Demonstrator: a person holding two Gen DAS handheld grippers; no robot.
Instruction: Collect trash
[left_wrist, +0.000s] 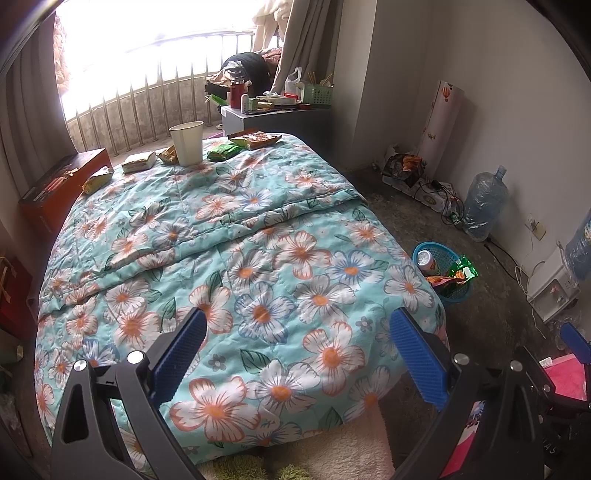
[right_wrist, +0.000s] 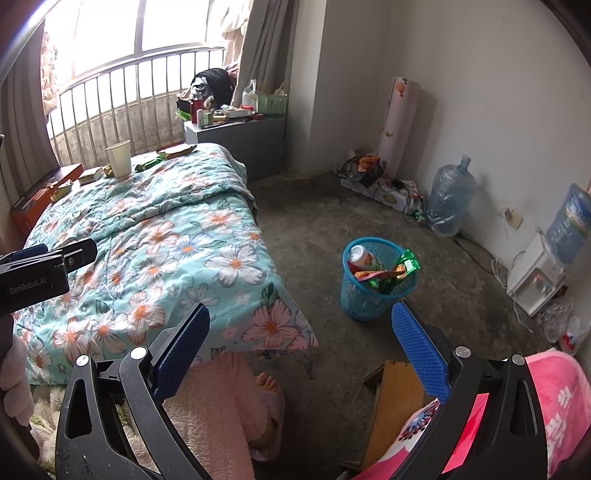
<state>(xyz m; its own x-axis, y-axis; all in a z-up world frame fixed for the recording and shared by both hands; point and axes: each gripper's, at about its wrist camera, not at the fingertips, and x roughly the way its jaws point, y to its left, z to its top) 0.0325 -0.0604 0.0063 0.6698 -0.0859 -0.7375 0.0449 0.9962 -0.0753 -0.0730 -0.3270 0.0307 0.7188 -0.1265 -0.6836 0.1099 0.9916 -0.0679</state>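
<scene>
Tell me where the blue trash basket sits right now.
The blue trash basket stands on the concrete floor off the right side of the floral-quilted bed, near its foot end; both views show it already holding a can and wrappers.

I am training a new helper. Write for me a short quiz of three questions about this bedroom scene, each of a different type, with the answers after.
1. True or false: the blue basket on the floor already holds a can and some wrappers.
2. Multiple choice: where does the paper cup stand? A) on the floor by the water bottle; B) on the floral quilt at the far end of the bed; C) inside the basket.
3. Fill in: both the left gripper and the right gripper are ____ and hold nothing.

Key: 1 true; 2 B; 3 open.
</scene>
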